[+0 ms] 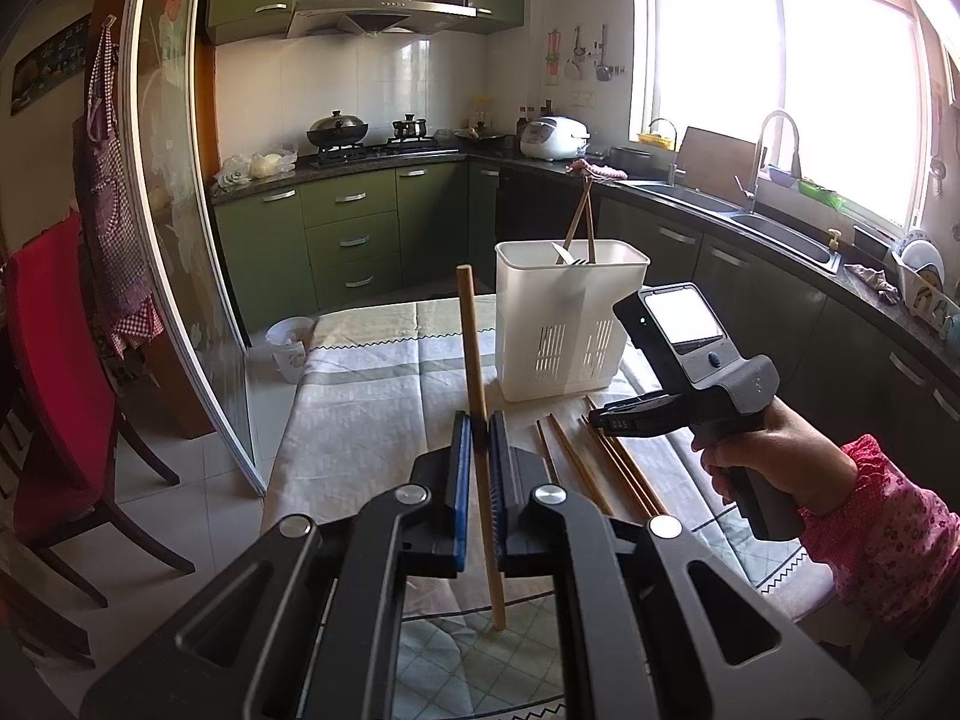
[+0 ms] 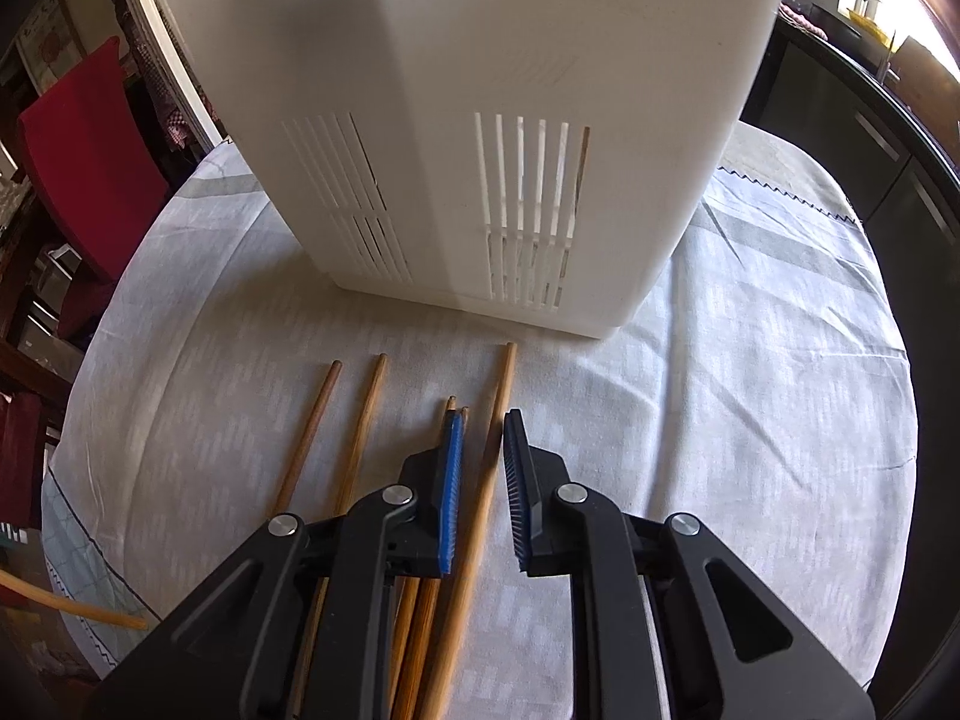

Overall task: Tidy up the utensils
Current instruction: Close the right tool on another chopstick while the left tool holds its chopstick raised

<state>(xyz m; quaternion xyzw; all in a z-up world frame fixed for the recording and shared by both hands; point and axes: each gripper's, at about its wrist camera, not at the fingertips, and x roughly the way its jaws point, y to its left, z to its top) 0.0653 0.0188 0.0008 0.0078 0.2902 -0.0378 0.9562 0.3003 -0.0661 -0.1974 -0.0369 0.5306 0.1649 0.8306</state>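
Sunlit tablecloth [image 2: 750,330] carried loose chopsticks [image 2: 363,438] beside the white holder [image 1: 570,324]. Left gripper [image 1: 478,426] clamped one chopstick [image 1: 474,360] upright, ready for dropping in. Right gripper [image 2: 483,429] straddled another, jaws apart.

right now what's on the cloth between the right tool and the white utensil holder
Only chopstick tips: the right tool straddles one chopstick whose tip stops just short of the white utensil holder. Beyond it, bare tablecloth, seen in the right wrist view.
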